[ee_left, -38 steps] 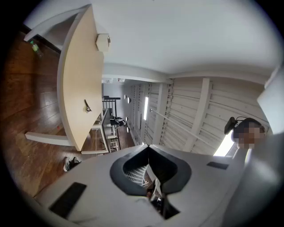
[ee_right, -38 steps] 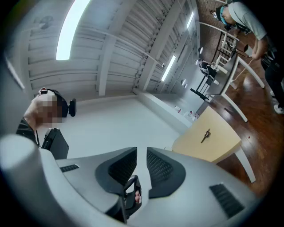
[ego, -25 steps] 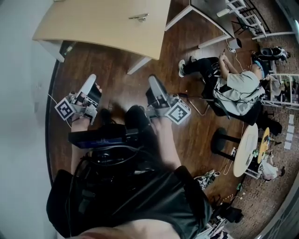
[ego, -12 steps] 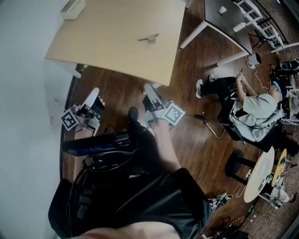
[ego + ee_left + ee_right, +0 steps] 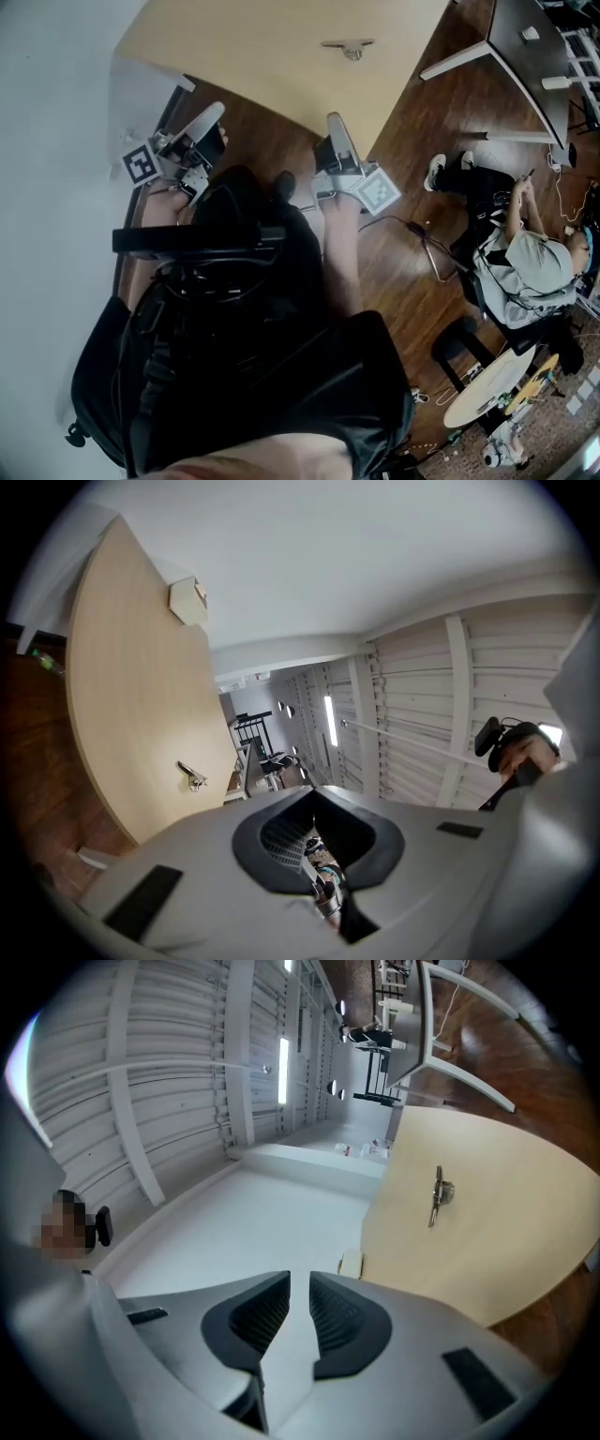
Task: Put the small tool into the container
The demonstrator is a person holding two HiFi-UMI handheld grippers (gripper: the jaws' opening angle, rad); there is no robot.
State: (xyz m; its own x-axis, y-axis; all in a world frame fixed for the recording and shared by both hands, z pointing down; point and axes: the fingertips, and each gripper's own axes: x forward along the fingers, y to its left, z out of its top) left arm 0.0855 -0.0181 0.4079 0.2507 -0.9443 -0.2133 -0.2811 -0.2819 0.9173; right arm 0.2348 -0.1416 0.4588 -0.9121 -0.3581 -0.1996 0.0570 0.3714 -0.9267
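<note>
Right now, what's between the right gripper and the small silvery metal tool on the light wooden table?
Nothing: the head view shows only bare light wooden table between the right gripper and the small silvery metal tool.

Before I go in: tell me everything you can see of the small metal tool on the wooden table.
The small silvery metal tool looks like a slim straight bar with a short, bulkier knob jutting from near its middle. It lies flat and alone on the pale wooden table, set back from the near edge. Only the tabletop touches it. Finer detail is too small to tell.
</note>
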